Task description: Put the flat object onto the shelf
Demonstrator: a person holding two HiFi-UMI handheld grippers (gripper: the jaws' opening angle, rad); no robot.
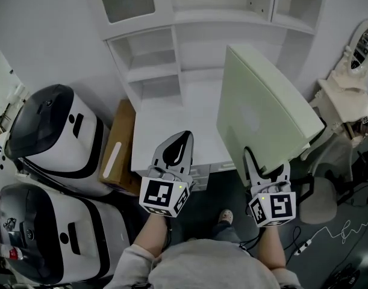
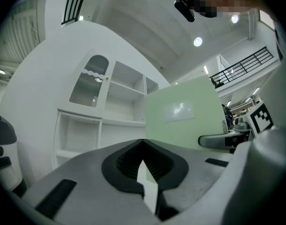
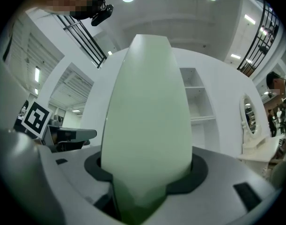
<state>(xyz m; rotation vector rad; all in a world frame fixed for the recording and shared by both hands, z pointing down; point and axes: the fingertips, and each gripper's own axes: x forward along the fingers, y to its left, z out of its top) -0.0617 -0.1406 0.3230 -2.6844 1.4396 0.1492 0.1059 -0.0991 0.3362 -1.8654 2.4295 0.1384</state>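
Observation:
A pale green flat slab [image 1: 262, 113] stands tilted on edge above the right end of the white desk [image 1: 171, 131]. My right gripper [image 1: 267, 161] is shut on its near lower edge; in the right gripper view the slab [image 3: 147, 116] fills the space between the jaws [image 3: 147, 172]. My left gripper [image 1: 185, 136] hovers over the desk's front edge, to the left of the slab, shut and holding nothing [image 2: 143, 142]. The white shelf unit [image 1: 153, 59] rises behind the desk, with open compartments [image 2: 124, 93]. The slab [image 2: 185, 111] also shows in the left gripper view, to the right.
Two white-and-black machines [image 1: 57, 131] [image 1: 45, 233] stand to the left. A brown cardboard box [image 1: 117, 149] leans between them and the desk. A grey chair [image 1: 322, 200] and floor cables [image 1: 346, 227] lie at right, below an ornate white mirror stand [image 1: 352, 71].

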